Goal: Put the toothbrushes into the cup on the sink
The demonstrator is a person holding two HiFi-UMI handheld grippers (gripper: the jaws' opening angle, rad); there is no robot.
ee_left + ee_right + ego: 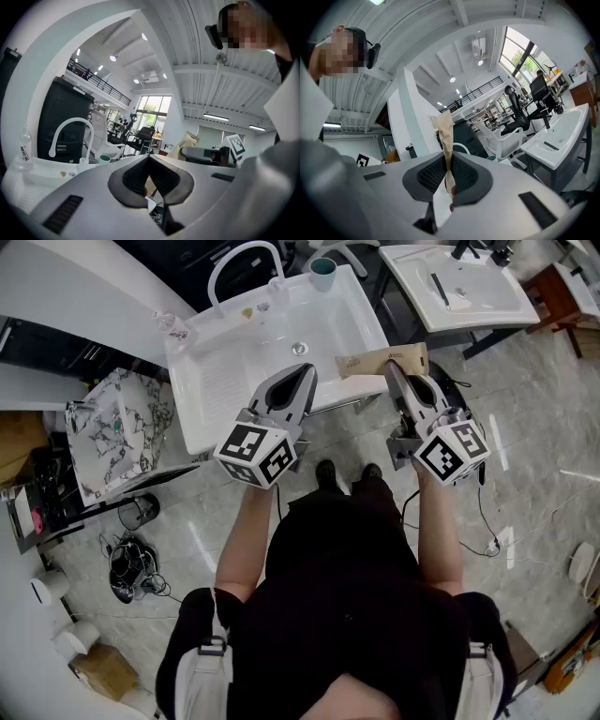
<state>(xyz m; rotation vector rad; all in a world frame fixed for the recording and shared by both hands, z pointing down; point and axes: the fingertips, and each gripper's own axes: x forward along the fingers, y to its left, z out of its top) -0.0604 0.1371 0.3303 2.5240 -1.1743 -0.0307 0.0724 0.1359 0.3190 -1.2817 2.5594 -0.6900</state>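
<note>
A white sink [225, 371] stands ahead of me, with a teal cup [322, 273] on its far right corner. My right gripper [394, 368] is shut on a brown paper packet [375, 361] held over the sink's near right edge. In the right gripper view the packet [444, 133] sticks up between the jaws of the right gripper [447, 157], and the cup [491, 158] shows beyond. My left gripper [307, 373] hovers over the sink's front edge with its jaws together and nothing in them. The left gripper view shows the cup [105, 159], the packet [186, 141] and the left gripper [149, 159]. No bare toothbrush is visible.
A white arched faucet [242, 259] rises at the sink's back, and a small clear bottle [173, 327] stands at its left corner. A second white basin [464, 282] is at the upper right. A marble-patterned surface [117, 432] and cables lie on the left floor.
</note>
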